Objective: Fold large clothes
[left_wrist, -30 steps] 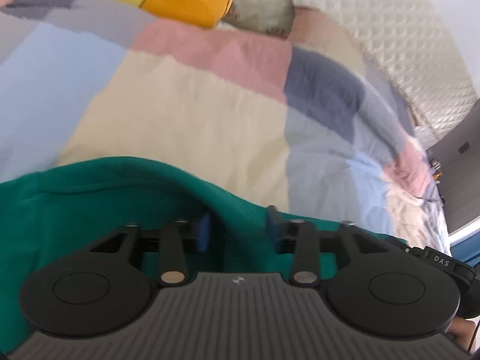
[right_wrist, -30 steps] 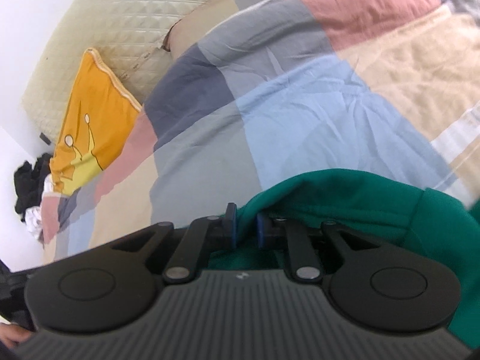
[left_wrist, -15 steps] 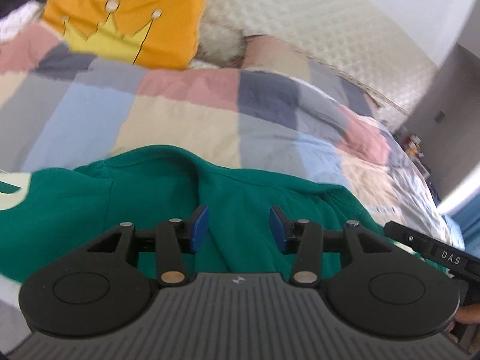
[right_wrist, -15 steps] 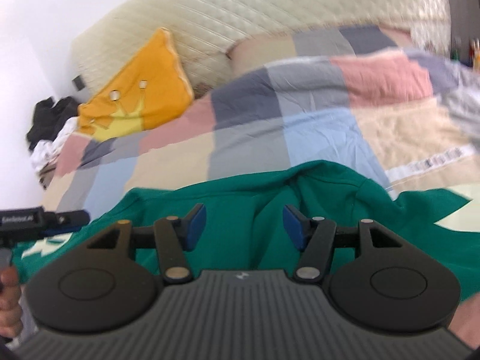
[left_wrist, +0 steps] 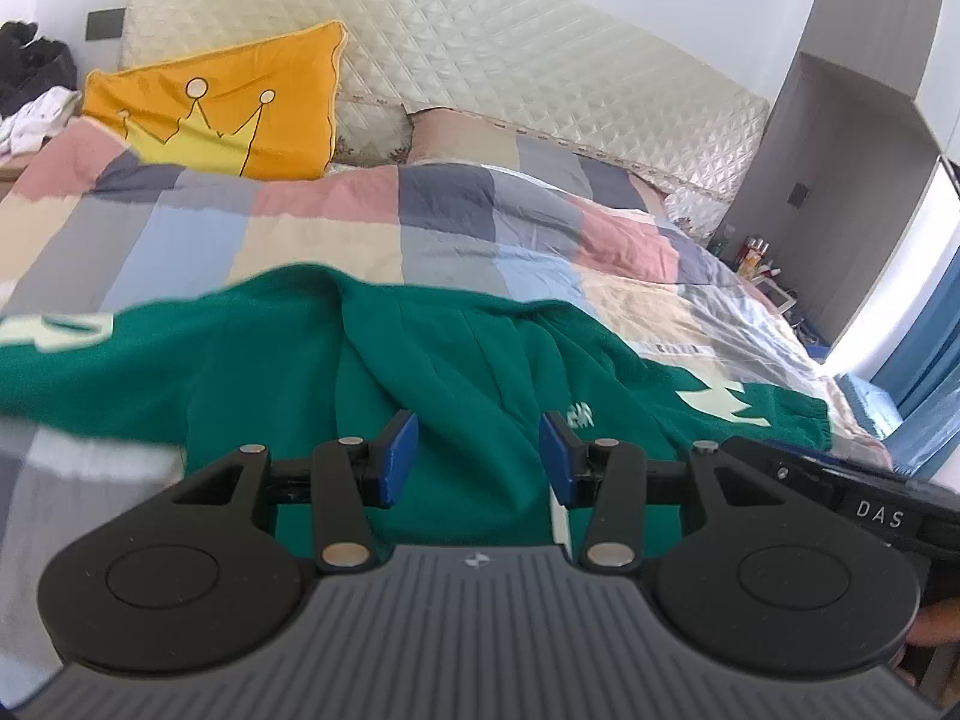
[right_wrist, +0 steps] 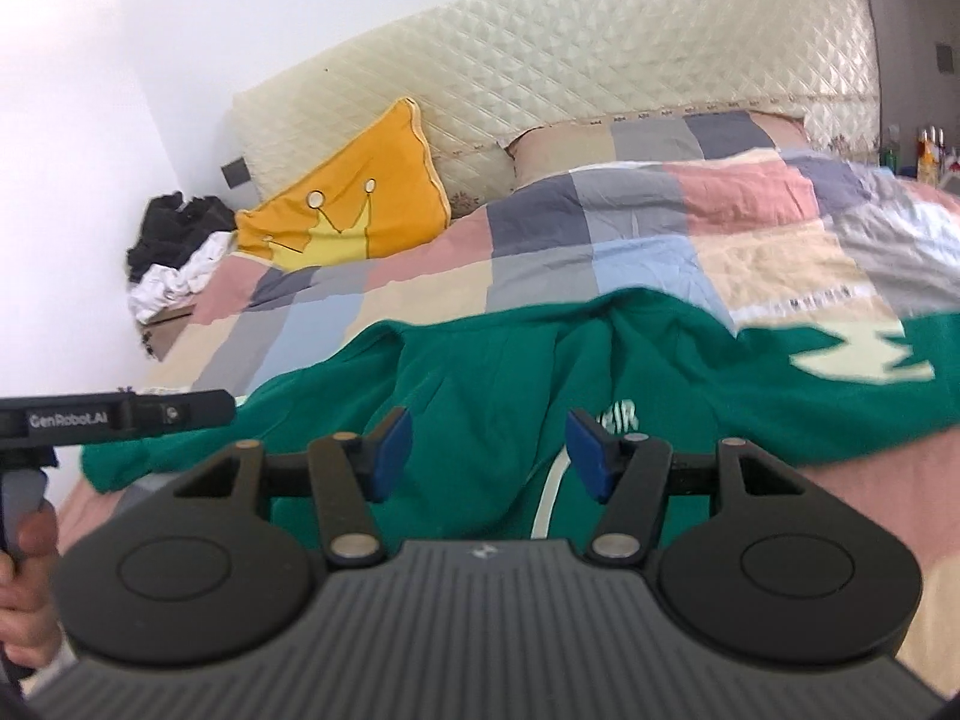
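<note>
While the green sweatshirt (left_wrist: 456,372) lies spread across the patchwork duvet (left_wrist: 336,228) of the bed, the left wrist view shows the left gripper (left_wrist: 478,456) raised over its middle, blue-padded fingers (left_wrist: 401,457) apart with nothing between them. A pale printed sleeve trails to the left edge and a cuffed sleeve (left_wrist: 774,411) reaches right. An orange crown cushion (left_wrist: 240,102) leans on the quilted headboard (left_wrist: 510,60). To my eye one fold is laid and the hands are off the cloth; the next move calls for picking fresh hold points, likely a sleeve or an outer edge. The garment's near hem is hidden behind the gripper body, and the left side is blurred.

From the right wrist view, the right gripper (right_wrist: 489,453) also stands open and empty over the sweatshirt (right_wrist: 480,372); its jaws have just been opening, and no cloth sits between them. The other handle and a hand (right_wrist: 27,600) show at the left edge. A white drawcord (right_wrist: 549,498) runs down out of sight; small lettering beside the right finger is partly covered, and the printed sleeve (right_wrist: 864,360) is cut off.
</note>
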`<move>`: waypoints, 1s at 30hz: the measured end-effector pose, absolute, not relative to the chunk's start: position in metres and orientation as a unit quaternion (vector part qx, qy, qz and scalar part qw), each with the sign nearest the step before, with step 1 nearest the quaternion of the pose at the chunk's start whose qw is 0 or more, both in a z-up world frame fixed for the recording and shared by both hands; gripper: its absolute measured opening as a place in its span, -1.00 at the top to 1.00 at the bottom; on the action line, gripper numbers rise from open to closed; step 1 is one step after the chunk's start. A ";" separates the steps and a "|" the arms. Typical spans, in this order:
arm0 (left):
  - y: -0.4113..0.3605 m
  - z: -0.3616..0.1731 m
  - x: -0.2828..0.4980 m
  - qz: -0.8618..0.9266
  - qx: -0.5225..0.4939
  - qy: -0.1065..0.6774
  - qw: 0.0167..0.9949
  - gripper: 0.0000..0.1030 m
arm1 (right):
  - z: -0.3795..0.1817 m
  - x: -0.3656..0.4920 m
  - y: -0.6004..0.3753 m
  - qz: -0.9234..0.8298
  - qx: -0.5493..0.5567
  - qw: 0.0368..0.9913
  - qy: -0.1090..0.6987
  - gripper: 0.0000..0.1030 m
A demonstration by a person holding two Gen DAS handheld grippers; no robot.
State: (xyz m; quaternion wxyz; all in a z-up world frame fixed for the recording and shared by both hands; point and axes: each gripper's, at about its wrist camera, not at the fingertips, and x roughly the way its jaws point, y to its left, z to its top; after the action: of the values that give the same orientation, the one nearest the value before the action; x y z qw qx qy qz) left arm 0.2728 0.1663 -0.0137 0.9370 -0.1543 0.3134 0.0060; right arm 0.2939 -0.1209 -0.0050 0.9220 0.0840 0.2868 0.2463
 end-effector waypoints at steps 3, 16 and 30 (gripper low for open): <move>0.152 -0.029 0.248 0.001 -0.166 0.306 0.937 0.02 | -0.024 0.277 -0.135 0.245 0.125 0.915 0.294 -0.17; 0.137 -0.126 0.289 0.044 -0.119 0.315 0.941 -0.28 | -0.122 0.330 -0.141 0.216 0.276 0.866 0.357 0.09; 0.114 -0.193 0.360 0.025 0.052 0.290 0.955 -0.48 | -0.181 0.420 -0.120 0.215 0.357 0.834 0.362 0.26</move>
State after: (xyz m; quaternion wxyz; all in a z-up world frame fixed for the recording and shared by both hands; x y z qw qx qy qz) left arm 0.3597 0.1136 -0.1926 0.9553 0.0517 0.2901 0.0249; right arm 0.4196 -0.1196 -0.1808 0.8342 0.3567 0.3615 0.2150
